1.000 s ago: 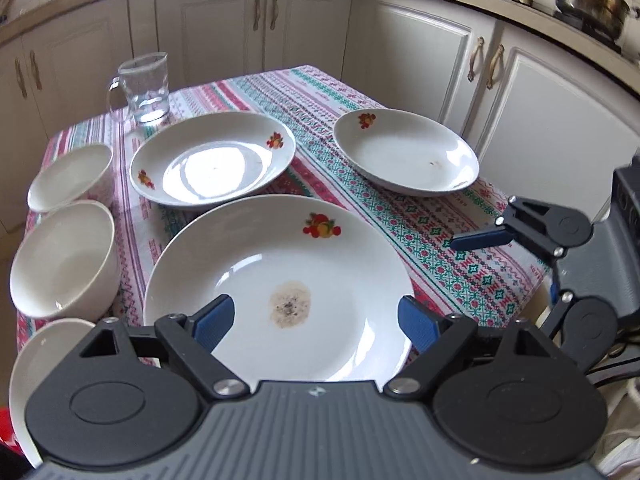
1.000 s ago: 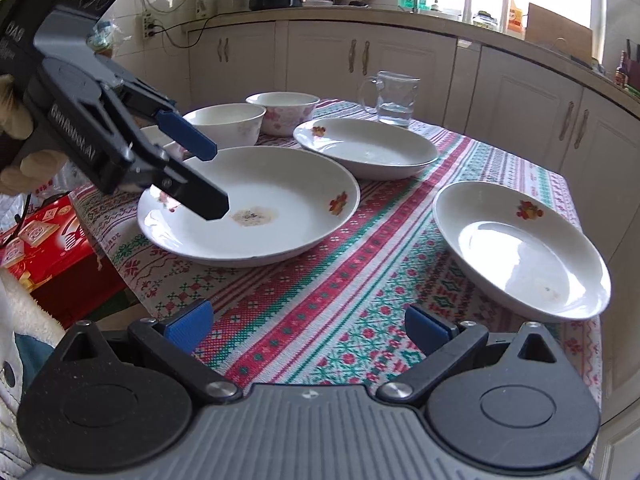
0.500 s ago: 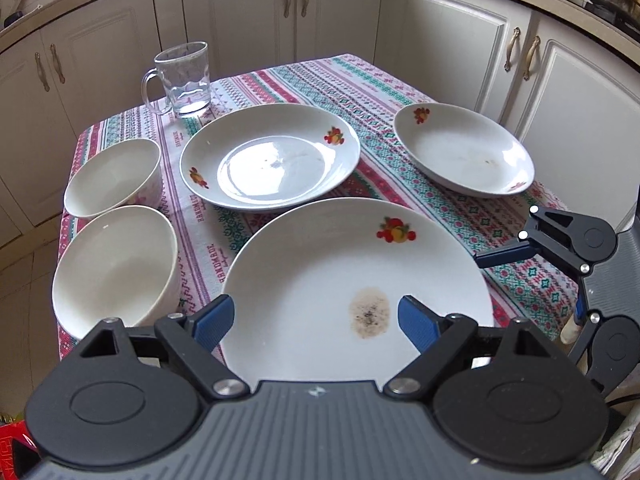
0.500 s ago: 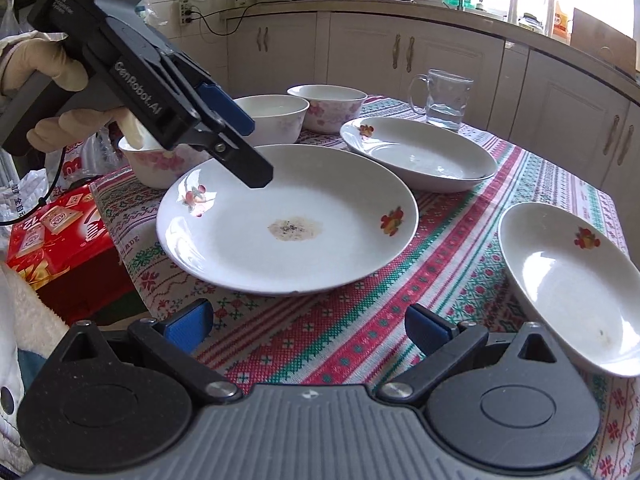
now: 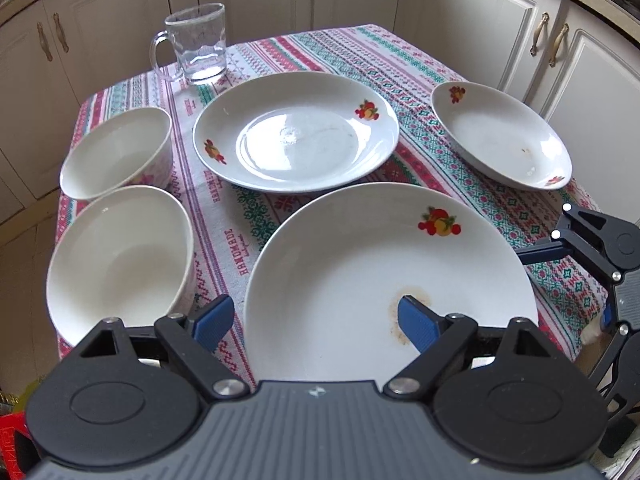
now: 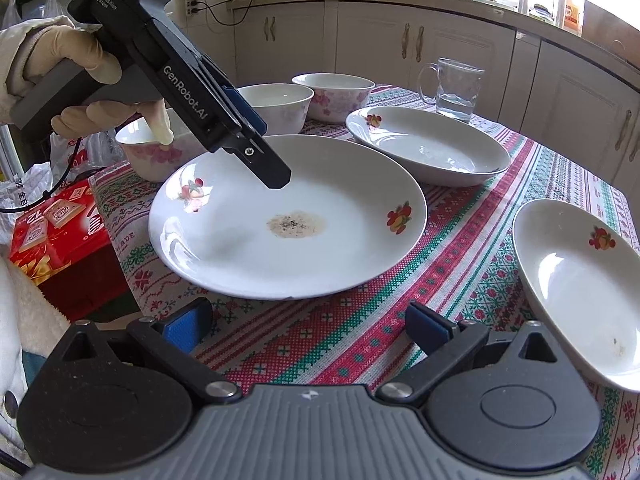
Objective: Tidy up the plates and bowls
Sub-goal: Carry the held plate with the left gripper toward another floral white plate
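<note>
A large white plate with a brown stain (image 5: 360,272) (image 6: 288,216) lies at the near table edge. My left gripper (image 5: 312,322) (image 6: 264,156) is open and empty above its left rim. A second plate (image 5: 296,132) (image 6: 428,148) lies behind it, and a smaller deep plate (image 5: 500,136) (image 6: 580,280) at the right. Two white bowls (image 5: 120,256) (image 5: 120,152) stand at the left; a third bowl (image 6: 148,156) shows only in the right wrist view. My right gripper (image 6: 306,326) (image 5: 580,248) is open and empty over the tablecloth at the table's right edge.
A glass mug with a little water (image 5: 196,48) (image 6: 456,88) stands at the far edge. The striped tablecloth (image 5: 400,64) covers the table. Cream cabinets (image 5: 480,20) surround it. A red box (image 6: 60,232) sits beside the table, low at the left.
My left gripper has moved forward and left over the stained plate's left rim. My right gripper has moved closer to the table. Both stay open.
</note>
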The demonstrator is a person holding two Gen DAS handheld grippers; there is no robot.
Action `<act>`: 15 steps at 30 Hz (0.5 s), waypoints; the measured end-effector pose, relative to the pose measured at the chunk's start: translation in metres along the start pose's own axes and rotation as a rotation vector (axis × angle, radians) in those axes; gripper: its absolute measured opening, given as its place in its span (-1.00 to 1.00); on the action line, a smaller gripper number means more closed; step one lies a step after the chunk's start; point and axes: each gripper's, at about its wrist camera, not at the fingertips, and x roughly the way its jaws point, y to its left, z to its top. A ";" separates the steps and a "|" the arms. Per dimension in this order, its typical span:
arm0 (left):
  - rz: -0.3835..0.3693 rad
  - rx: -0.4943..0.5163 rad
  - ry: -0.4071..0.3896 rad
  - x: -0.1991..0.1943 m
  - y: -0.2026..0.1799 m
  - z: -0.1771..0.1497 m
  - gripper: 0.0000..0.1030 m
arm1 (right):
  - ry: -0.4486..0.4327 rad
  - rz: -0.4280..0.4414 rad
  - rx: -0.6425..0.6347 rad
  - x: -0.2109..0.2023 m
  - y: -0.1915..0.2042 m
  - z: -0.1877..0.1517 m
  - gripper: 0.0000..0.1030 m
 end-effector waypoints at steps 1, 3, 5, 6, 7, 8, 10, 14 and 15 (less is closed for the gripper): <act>-0.007 -0.007 0.011 0.002 0.001 0.001 0.72 | -0.001 -0.002 0.000 0.000 0.000 0.000 1.00; -0.024 -0.020 0.030 0.006 0.002 0.002 0.72 | -0.007 -0.002 -0.002 0.000 0.000 -0.001 1.00; -0.045 -0.041 0.042 0.008 0.003 0.002 0.73 | -0.010 -0.002 -0.002 0.000 0.000 -0.001 1.00; -0.049 -0.047 0.046 0.008 0.004 0.003 0.73 | -0.011 -0.002 -0.002 0.000 0.000 -0.001 1.00; -0.058 -0.057 0.051 0.008 0.005 0.004 0.73 | -0.011 -0.002 -0.003 -0.001 0.000 -0.001 1.00; -0.064 -0.066 0.052 0.008 0.006 0.005 0.73 | -0.009 -0.001 -0.003 -0.001 0.000 -0.001 1.00; -0.074 -0.074 0.056 0.009 0.007 0.006 0.73 | -0.009 -0.001 -0.003 -0.001 0.000 -0.001 1.00; -0.076 -0.054 0.066 0.010 0.005 0.008 0.73 | -0.022 -0.005 -0.025 -0.001 0.004 0.000 1.00; -0.076 -0.046 0.069 0.011 0.004 0.008 0.73 | -0.024 -0.005 -0.033 -0.001 0.005 0.000 1.00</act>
